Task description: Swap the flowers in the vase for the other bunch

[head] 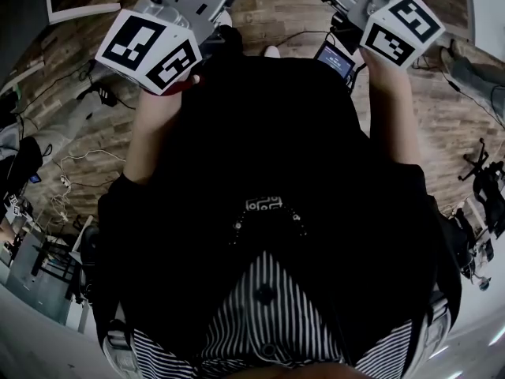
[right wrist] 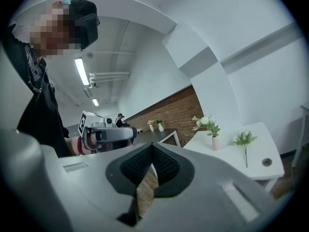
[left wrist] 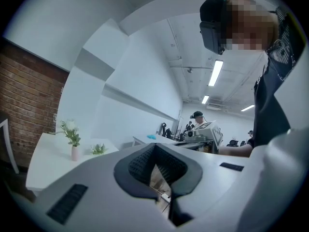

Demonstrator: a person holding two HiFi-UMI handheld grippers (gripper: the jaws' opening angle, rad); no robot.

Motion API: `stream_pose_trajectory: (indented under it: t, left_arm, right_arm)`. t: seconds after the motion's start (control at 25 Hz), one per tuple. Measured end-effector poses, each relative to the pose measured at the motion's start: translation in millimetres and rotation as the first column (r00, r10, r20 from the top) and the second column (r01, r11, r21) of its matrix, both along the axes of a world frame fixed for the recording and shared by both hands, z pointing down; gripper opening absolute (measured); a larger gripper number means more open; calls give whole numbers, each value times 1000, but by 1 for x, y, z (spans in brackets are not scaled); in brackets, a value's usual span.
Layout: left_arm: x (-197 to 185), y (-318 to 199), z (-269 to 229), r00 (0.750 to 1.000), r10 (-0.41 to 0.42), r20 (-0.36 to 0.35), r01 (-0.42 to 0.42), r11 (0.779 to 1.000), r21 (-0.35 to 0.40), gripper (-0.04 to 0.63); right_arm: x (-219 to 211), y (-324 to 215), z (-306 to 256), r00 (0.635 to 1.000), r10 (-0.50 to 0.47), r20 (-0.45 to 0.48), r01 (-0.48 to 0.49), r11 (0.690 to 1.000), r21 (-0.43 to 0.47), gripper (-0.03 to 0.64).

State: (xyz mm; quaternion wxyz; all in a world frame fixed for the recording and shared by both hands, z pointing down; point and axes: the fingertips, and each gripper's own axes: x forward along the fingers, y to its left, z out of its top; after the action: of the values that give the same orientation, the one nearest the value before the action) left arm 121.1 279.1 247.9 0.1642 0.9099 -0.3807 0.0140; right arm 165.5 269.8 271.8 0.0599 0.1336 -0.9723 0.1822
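A small pink vase (right wrist: 215,143) with white flowers (right wrist: 207,123) stands on a white table (right wrist: 263,175), some way ahead of both grippers. The other bunch (right wrist: 245,140) lies on the table beside the vase. In the left gripper view the same vase (left wrist: 75,152) and loose bunch (left wrist: 98,149) show at the far left. My left gripper (left wrist: 155,149) and right gripper (right wrist: 151,149) are held level in front of the person, both shut with nothing between the pads. Their marker cubes (head: 150,46) (head: 401,26) show at the top of the head view.
A brick wall (right wrist: 169,115) runs behind a dark table (right wrist: 152,135) bearing two more vases. The white table has a round hole (right wrist: 266,162) near its edge. Other people stand in the background (left wrist: 197,120). Cables and chair bases lie on the wooden floor (head: 71,156).
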Motion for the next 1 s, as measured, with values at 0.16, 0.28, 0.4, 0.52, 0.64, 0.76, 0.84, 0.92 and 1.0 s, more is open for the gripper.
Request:
stream_pose_trajectory:
  t: [0.16,0.28,0.4,0.52,0.64,0.76,0.84,0.92,1.0]
  left_arm:
    - [-22,-38,-9,1000,24,-2,-24,999,24,5]
    - [-47,-68,-19,999,30,-35,-29,999,40,5]
    - [-71,-93,-27,996,47,-77,-43,998,48,5]
    - [-91,-113,-23,996,67,-55,-64,996,56,5]
    - [-111,-132,-20,995,92,-46,-90,995,54,5]
    - [-131,-147,-19,996,74,-47,-72,996,59,5]
    - [-150,-157,-19,998,43,-44,-40,997,64,5]
    - [-167,-164,-16,998,46,-40,-44,997,60,5]
    - [-183,-171,-8,998,53,-37,-50,997,59,5]
  right_arm:
    - [-17,-40,-7,999,37,-11,-37,999,-6,3]
    - [-40,-67,-17,999,50,-12,-50,999,3,3]
    - [-67,-89,-24,998,65,-19,-65,998,16,3]
    - [-89,-111,-25,995,96,-30,-96,995,18,3]
    - [-106,-131,-28,992,119,-51,-117,993,30,3]
    - [-116,-146,-27,988,137,-65,-136,991,19,3]
    - [-125,-155,-24,986,148,-75,-148,989,8,3]
    - [-137,-165,-23,985,153,-83,-153,988,10,3]
    - [-151,-175,-22,984,155,-93,-154,988,20,3]
